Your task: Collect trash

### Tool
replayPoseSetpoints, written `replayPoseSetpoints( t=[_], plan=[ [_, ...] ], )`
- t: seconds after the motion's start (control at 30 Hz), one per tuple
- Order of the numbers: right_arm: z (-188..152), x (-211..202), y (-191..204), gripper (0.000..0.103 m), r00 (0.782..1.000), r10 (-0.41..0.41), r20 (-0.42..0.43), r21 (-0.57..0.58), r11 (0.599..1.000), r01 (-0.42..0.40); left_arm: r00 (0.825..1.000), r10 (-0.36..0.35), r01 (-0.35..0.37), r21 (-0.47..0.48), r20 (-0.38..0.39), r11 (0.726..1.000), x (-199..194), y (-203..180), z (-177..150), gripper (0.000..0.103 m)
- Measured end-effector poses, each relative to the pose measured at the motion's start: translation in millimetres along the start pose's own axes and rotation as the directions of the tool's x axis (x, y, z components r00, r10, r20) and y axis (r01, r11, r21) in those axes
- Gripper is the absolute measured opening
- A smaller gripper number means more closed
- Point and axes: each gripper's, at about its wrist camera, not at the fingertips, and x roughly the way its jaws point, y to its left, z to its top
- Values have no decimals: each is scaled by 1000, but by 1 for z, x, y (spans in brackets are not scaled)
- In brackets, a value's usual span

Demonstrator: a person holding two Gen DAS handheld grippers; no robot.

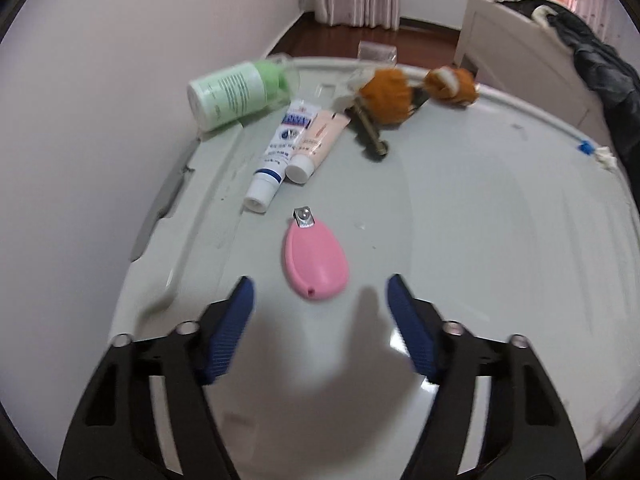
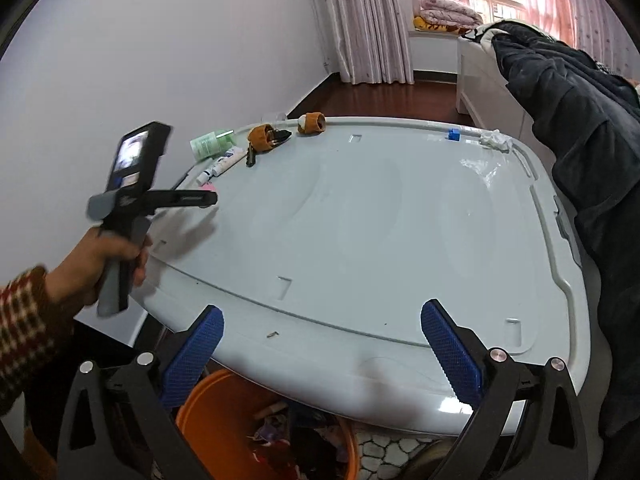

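Note:
My left gripper (image 1: 320, 285) hovers open over the white lid (image 1: 480, 240), nothing between its blue pads (image 1: 230, 328). A pink nail clipper (image 1: 314, 260) lies just beyond the fingertips, untouched. In the right wrist view a hand holds the left gripper (image 2: 200, 199) over the lid's left side. My right gripper (image 2: 322, 309) stands wide open and empty above the lid's near edge (image 2: 320, 384). A crumpled white tissue (image 2: 496, 139) lies at the far right corner, with clear plastic film (image 2: 480, 168) near it. An orange bucket (image 2: 200, 400) with trash sits below the near edge.
Two tubes (image 1: 280, 156), a tipped green bottle (image 1: 236, 94), keys with orange fuzzy charms (image 1: 386, 94) and a small blue piece (image 2: 453, 135) crowd the lid's far side. A wall (image 2: 120, 60) stands left; dark clothes (image 2: 580, 140) hang at the right.

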Motion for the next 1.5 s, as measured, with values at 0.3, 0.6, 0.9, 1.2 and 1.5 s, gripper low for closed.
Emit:
replayPoseSetpoints(
  t=[0.3, 0.6, 0.9, 1.2, 1.5],
  plan=[
    [9, -1, 1, 97, 996, 89, -19, 11, 996, -88, 997, -35, 38, -39, 67, 999, -22, 17, 7, 33],
    [89, 64, 39, 98, 991, 125, -41, -209, 969, -131, 975, -137, 132, 39, 175, 990, -89, 10, -12, 34],
    [203, 212, 86, 97, 996, 93, 10, -296, 951, -86, 967, -198, 192, 52, 161, 980, -80, 15, -16, 34],
    [249, 312, 117, 83, 994, 45, -103, -234, 970, -68, 962, -228, 222, 54, 153, 974, -80, 26, -17, 34],
    [230, 287, 66, 33, 974, 156, -165, 5, 987, -158, 955, -243, 237, 56, 168, 970, -87, 26, -17, 34]
  ],
)
